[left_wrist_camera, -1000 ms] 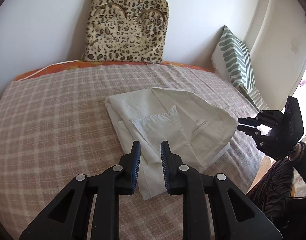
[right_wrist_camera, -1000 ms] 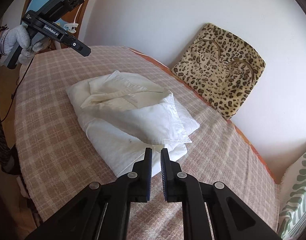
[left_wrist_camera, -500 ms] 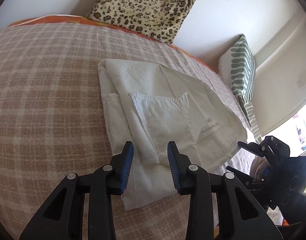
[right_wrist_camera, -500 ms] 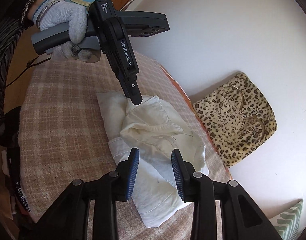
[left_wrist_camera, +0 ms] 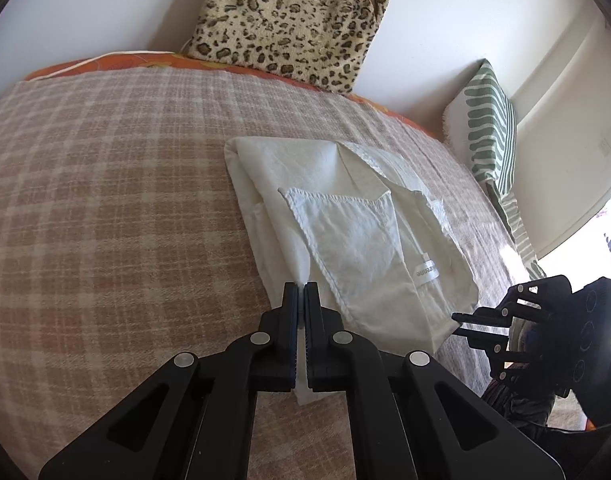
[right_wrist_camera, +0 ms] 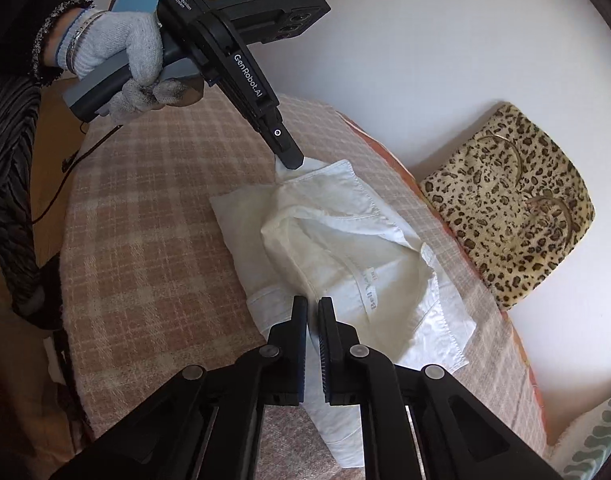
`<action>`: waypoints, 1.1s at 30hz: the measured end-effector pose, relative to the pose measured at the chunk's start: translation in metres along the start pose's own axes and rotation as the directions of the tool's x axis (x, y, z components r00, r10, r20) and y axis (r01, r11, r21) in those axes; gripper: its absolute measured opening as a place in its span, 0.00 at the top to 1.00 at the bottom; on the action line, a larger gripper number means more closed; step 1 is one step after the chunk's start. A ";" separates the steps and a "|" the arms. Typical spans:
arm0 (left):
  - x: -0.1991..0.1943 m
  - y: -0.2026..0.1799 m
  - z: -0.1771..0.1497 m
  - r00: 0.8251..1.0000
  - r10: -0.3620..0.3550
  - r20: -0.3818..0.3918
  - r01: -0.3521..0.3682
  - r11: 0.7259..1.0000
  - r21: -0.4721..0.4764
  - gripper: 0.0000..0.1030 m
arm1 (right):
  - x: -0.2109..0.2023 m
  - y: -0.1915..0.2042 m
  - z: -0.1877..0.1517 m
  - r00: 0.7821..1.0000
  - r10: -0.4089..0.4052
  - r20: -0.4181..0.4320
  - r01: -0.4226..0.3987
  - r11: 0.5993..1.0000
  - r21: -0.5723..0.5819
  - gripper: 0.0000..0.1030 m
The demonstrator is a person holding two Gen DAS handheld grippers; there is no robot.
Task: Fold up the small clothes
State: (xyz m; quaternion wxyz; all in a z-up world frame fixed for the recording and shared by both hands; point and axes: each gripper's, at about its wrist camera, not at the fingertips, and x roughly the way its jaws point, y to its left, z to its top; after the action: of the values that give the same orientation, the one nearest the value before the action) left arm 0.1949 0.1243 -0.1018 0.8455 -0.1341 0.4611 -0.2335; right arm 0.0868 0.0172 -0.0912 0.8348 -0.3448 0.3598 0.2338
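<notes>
White garment (left_wrist_camera: 345, 240) lies folded mid-bed, on checked blanket (left_wrist_camera: 105, 200). Left tool (left_wrist_camera: 301, 292) angled down, clamped on garment's near edge. Right tool (right_wrist_camera: 312, 308) likewise clamped on its fabric. Gloved left hand (right_wrist_camera: 117, 56) grips the handle.

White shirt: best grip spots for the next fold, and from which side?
The two near-edge corners, from the near side, angled down. The white shirt lies flat and part-folded on the checked cloth; only loose hem there offers a pinchable lip. The left gripper and right gripper are shut on those corners.
</notes>
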 end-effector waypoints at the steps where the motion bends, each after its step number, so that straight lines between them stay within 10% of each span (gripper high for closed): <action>1: 0.003 0.003 -0.003 1.000 0.007 -0.016 -0.008 1.000 -0.009 0.98 | 0.005 0.006 -0.004 1.000 0.006 -0.030 -0.007 1.000 -0.016 0.96; 5: -0.007 0.003 -0.006 0.999 0.051 0.009 -0.051 0.999 -0.009 0.90 | 0.000 0.012 -0.021 0.994 0.065 -0.090 -0.066 0.998 -0.003 0.91; 9: -0.026 -0.005 0.006 0.995 0.052 0.088 -0.054 0.998 0.014 0.89 | -0.040 -0.031 -0.031 0.987 0.153 0.041 -0.159 0.962 0.223 0.71; 12: -0.026 -0.006 0.019 0.993 0.025 0.114 -0.023 1.000 -0.020 0.66 | -0.045 -0.078 -0.034 0.992 0.095 0.078 -0.119 0.897 0.425 0.67; 13: -0.023 -0.003 0.022 0.993 0.016 0.116 -0.010 0.999 -0.050 0.50 | -0.043 -0.092 -0.038 0.994 0.071 0.080 -0.101 0.864 0.494 0.64; 16: -0.009 0.006 0.031 0.993 -0.036 0.110 0.050 0.991 -0.127 0.45 | -0.022 -0.133 -0.056 0.999 0.034 0.043 -0.054 0.736 0.675 0.29; 24: 0.028 0.048 0.035 0.988 -0.122 0.094 0.148 0.921 -0.361 0.44 | 0.033 -0.166 -0.140 0.960 0.256 0.108 -0.190 0.322 0.927 0.29; 27: 0.039 0.041 0.032 0.993 -0.100 0.067 0.116 0.943 -0.313 0.45 | 0.037 -0.166 -0.159 0.931 0.300 0.206 -0.270 0.192 0.943 0.27; 33: 0.045 0.029 0.027 0.992 -0.105 0.071 0.120 0.962 -0.247 0.47 | 0.043 -0.160 -0.166 0.875 0.354 0.332 -0.384 0.087 0.919 0.26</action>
State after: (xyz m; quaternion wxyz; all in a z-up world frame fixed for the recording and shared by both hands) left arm 0.2467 0.1260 -0.1318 0.8199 -0.2724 0.4543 -0.2173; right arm 0.1432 -0.2048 -0.1424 0.7776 0.3625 0.4883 0.1596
